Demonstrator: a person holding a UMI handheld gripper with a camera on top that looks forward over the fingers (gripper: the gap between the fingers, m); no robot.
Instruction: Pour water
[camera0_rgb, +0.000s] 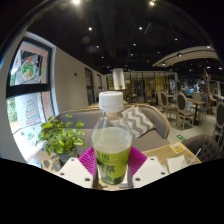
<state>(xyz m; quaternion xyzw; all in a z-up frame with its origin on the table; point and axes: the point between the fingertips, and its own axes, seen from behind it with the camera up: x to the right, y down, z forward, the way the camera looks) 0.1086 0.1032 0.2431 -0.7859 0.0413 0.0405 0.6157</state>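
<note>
Gripper (112, 172) pinching a clear plastic bottle (112, 140) with white cap, both pink pads (87, 160) pressed to its sides. Bottle upright, greenish liquid inside. Just left, a leafy potted plant (60, 136). Beyond, a wooden table (170, 152), chairs (184, 108), wall poster (30, 66).
</note>
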